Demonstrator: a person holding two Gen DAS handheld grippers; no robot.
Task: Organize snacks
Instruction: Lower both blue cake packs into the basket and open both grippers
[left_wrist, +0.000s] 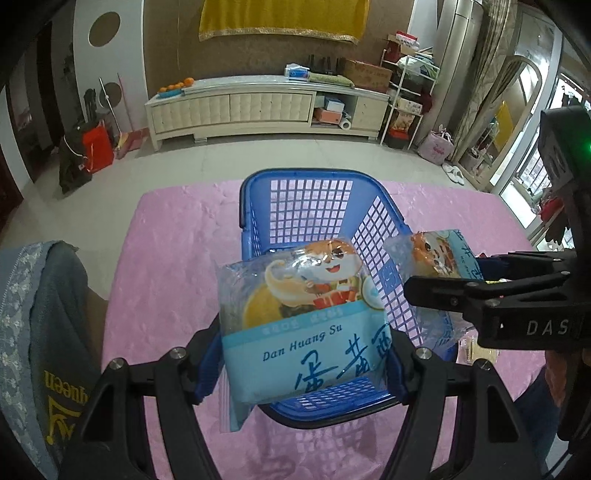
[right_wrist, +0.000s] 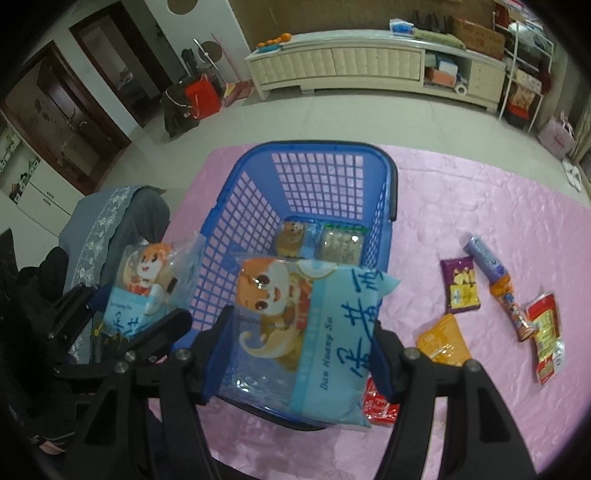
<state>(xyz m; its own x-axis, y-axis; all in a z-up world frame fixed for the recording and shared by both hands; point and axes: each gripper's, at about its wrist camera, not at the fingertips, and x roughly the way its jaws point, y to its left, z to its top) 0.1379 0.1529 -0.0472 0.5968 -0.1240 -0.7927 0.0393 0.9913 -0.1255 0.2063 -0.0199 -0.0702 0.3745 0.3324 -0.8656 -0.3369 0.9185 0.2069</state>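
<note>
Left gripper (left_wrist: 301, 363) gripping pastry pack (left_wrist: 303, 325), over basket rim (left_wrist: 295, 417)

Both grippers are black, with angular arms joined by round silver screws. The left gripper (left_wrist: 301, 363) and the right gripper (right_wrist: 293, 360) have blue pads (left_wrist: 205, 373) inside their fingers. White letters "DAS" mark the right one's side.

Readable text:
- Light-blue snack packet (left_wrist: 306, 325) between the left gripper's pads: "Dan Huang Su" in Latin letters, with large dark-blue brush characters beneath.
- Second light-blue packet (right_wrist: 325, 332), right wrist view: "Dan Huang Su" printed sideways.
- Black gripper body (left_wrist: 532, 325): "DAS", cut off at the picture edge.
- Dark garment (left_wrist: 55, 387): yellow "queen", upside down.
</note>
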